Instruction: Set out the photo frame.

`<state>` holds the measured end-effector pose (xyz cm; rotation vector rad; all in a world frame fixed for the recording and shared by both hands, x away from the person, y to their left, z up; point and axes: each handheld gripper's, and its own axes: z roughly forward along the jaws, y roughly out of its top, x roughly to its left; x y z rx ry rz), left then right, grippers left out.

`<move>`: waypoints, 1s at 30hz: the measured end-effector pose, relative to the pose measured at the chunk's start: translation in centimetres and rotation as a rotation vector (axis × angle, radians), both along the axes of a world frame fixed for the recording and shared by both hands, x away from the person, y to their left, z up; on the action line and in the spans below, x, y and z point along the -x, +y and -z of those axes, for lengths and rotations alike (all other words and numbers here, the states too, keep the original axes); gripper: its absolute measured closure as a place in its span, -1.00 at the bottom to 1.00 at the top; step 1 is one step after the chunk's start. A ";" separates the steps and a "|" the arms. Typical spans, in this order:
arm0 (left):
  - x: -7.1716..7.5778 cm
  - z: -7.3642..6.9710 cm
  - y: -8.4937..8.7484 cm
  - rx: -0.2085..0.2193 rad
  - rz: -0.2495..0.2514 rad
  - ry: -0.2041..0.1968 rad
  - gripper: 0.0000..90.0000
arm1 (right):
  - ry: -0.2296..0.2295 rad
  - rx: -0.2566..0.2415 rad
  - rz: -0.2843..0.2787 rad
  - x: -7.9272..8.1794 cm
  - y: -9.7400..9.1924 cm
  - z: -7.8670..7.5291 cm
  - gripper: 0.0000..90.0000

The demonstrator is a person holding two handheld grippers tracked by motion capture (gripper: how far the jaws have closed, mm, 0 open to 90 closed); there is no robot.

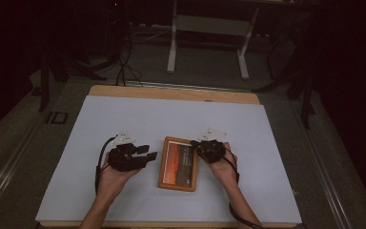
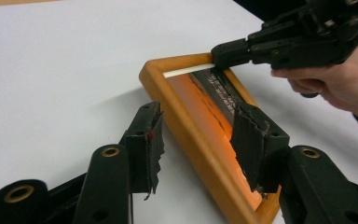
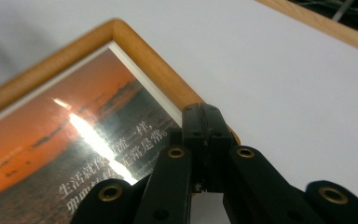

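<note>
Wooden picture frame (image 1: 178,163) lies flat mid-counter (image 1: 124,119), my right claw (image 3: 204,135) pinched shut on its edge, left claw (image 2: 196,140) spread wide astride it; I fear that thin grip slipping.

Picture frame (image 1: 178,163) lies on the sheet (image 1: 124,114), between both grippers.

The picture frame (image 3: 144,51) looks like smooth, orange-toned wood around a glossy, glare-streaked print (image 3: 74,140). It lies on a matt white sheet (image 1: 124,124). The left gripper (image 2: 198,140) has rough, frayed black pads (image 2: 249,140).
</note>
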<state>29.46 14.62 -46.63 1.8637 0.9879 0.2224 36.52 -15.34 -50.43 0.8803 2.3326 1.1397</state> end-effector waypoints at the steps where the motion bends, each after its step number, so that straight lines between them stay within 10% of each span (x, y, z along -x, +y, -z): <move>1: 0.0 0.0 0.0 0.002 -0.001 -0.001 0.17 | 0.007 -0.002 0.008 -0.1 -0.2 0.2 1.00; 12: 0.3 0.0 -0.9 0.007 0.007 0.030 0.12 | 0.079 -0.033 0.054 -0.9 -1.7 2.0 1.00; 30: 1.6 1.2 -4.3 -0.012 0.025 0.115 -0.35 | 0.067 0.007 0.049 -0.8 -1.4 1.8 1.00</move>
